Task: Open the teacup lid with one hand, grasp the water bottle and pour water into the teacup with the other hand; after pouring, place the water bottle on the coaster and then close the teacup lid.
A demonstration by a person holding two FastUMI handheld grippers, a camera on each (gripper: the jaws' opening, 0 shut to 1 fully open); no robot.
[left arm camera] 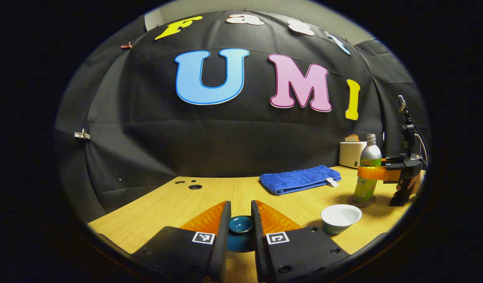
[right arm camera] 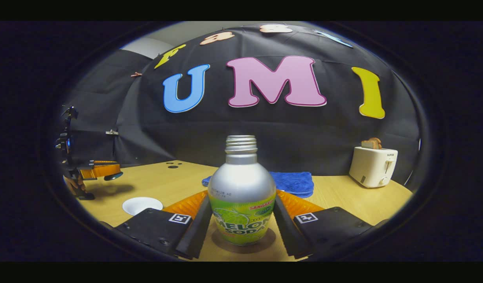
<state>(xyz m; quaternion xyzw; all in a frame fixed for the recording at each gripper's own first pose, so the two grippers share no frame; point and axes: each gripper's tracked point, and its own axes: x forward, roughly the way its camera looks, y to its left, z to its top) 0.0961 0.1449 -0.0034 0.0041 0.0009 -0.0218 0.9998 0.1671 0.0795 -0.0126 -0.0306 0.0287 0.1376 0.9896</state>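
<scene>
Wooden bench (left arm camera: pixel 178 204) runs back to a black cloth wall. In the left gripper view, the left claw (left arm camera: pixel 240 220) is clamped on the teacup lid (left arm camera: pixel 240 232), held level and low. The open teacup (left arm camera: pixel 340 218) sits between the lid and the water bottle (left arm camera: pixel 367 173), which stands on its coaster (left arm camera: pixel 359 202).

In the right gripper view, the right claw (right arm camera: pixel 241 220) reaches in level, its fingers (right arm camera: pixel 196 224) on both sides of the bottle; I cannot tell if they squeeze it. The bottle has no cap. If the claw bumps or lets go roughly, it may tip and spill. Behind it lies a blue towel (right arm camera: pixel 292 182).
</scene>
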